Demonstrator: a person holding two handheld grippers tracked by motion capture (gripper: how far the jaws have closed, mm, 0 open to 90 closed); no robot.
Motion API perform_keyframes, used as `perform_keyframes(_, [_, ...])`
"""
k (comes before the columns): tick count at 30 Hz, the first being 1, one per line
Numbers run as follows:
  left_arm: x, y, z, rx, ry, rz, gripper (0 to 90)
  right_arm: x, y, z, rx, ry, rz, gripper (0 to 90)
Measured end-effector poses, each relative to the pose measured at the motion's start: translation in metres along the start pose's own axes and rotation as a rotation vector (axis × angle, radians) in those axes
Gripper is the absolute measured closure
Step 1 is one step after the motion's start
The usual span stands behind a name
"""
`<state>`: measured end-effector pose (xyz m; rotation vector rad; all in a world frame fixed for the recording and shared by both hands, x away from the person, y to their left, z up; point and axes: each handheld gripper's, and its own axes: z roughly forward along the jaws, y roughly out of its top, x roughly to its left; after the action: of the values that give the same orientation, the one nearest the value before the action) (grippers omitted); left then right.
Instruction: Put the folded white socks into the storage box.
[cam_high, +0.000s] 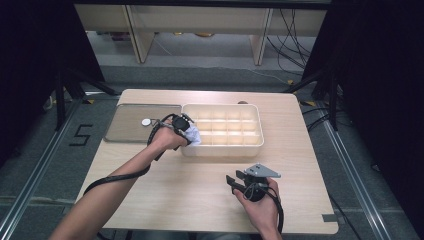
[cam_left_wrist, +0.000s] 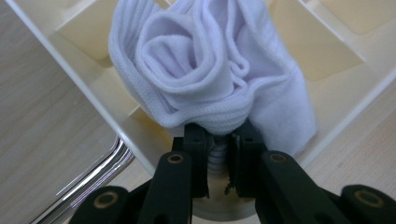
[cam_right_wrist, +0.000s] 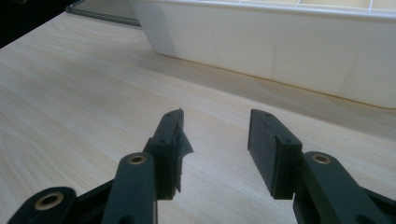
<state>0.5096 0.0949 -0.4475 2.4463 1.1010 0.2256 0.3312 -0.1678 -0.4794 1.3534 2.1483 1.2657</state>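
I count one wooden table (cam_high: 200, 190) at frame centre. One cream divided tray (cam_high: 222, 148), centre of the high view; its compartments run in three rows, but I cannot count the columns reliably. One flat metal tray (cam_high: 125, 131) to its left, carrying one small round white object (cam_high: 145, 122). One rolled white sock (cam_left_wrist: 205, 70), at the divided tray's lower left corner. Two grippers: left gripper (cam_high: 186, 125) at centre left, right gripper (cam_high: 231, 181) at lower right. Two forearms enter from the bottom edge.
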Motion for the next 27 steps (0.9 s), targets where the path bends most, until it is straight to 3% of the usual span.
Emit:
perform_keyframes(6, [0.001,-0.002,-0.001,-0.022,-0.013,-0.002,77.9,-0.001,0.0,0.0,-0.001,-0.002,-0.003,55.8])
perform_keyframes(11, [0.001,-0.003,-0.01,-0.058,-0.007,0.018,71.4,-0.001,0.0,0.003,-0.016,0.019,-0.006,55.1])
perform_keyframes(14, [0.002,-0.004,-0.013,-0.08,-0.023,-0.002,69.3,0.001,0.0,0.001,-0.022,0.008,0.017,55.0])
perform_keyframes(15, [0.003,-0.005,-0.014,-0.086,-0.027,-0.007,68.7,-0.001,0.001,0.001,-0.027,0.005,-0.005,55.0])
perform_keyframes(27, [0.005,-0.004,-0.028,-0.151,-0.043,-0.045,55.3,-0.002,0.001,-0.001,-0.014,-0.01,-0.005,55.0])
